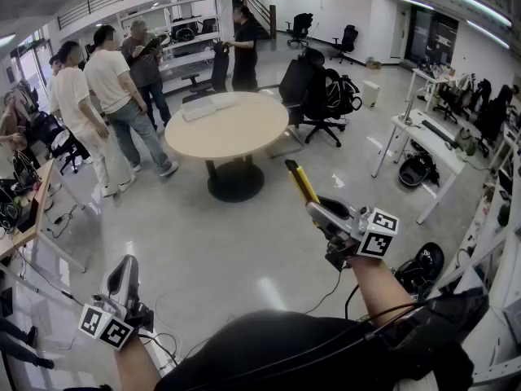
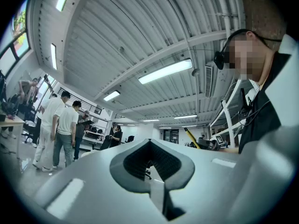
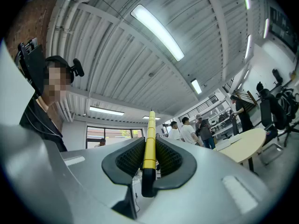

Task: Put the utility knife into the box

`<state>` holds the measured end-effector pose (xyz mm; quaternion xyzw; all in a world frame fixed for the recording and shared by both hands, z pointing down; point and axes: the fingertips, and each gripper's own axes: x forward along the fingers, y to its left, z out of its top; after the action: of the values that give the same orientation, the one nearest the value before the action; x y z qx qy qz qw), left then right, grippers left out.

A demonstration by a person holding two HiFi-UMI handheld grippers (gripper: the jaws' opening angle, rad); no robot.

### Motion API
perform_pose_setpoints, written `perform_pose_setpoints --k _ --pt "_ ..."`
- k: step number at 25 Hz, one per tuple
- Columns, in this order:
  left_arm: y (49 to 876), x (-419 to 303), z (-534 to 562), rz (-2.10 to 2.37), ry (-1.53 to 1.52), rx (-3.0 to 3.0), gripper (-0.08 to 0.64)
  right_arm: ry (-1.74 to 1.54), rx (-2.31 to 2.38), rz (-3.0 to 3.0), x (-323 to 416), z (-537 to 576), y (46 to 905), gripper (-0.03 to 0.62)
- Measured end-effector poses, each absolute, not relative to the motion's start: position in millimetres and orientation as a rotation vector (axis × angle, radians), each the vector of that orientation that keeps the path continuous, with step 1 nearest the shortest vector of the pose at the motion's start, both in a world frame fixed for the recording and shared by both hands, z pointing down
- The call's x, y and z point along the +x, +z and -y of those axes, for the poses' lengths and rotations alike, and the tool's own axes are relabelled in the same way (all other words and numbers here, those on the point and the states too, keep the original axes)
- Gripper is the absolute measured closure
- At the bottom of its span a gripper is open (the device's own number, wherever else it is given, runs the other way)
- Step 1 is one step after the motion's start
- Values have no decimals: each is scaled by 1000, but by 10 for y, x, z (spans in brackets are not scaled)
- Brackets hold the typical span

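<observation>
Clamping the utility knife (image 3: pixel 150 143) by its black lower end, the right gripper (image 1: pixel 321 210) has its ribbed pads (image 3: pixel 130 158) pressed against both sides of the yellow body. The knife sticks up and forward past the tips, in the air above the grey floor (image 1: pixel 228 243), and aims roughly at the round table (image 1: pixel 236 129). Low at the left, the left gripper (image 1: pixel 126 269) has its jaws brought together at the tips with nothing between them, and it touches nothing. A thin cable (image 1: pixel 330 293) trails over the floor just below the right gripper. Further on, the round table stands on a dark pedestal with a flat white item (image 1: pixel 209 104) lying on its far side. Black office chairs (image 1: pixel 313 92) crowd just beyond it to the right, and a white desk (image 1: pixel 423 137) runs along the right side. Several people (image 1: pixel 114 88) stand in a group left of the table, with one more person (image 1: pixel 244 47) behind it near the shelving.
</observation>
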<state>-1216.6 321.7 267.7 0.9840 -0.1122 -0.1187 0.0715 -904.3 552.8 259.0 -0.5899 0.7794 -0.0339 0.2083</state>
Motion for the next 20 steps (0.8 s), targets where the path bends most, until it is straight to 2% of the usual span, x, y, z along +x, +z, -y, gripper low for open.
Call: perform_pose_setpoints --k 14,20 --pt "2674 -12094 -3262 317 -342 2967 566 -110 -1606 -2142 -8995 -5610 2600 503" --pt "2624 -11828 -3400 276 -319 2983 566 -99 -1616 -2104 -8784 -5798 2572 503"
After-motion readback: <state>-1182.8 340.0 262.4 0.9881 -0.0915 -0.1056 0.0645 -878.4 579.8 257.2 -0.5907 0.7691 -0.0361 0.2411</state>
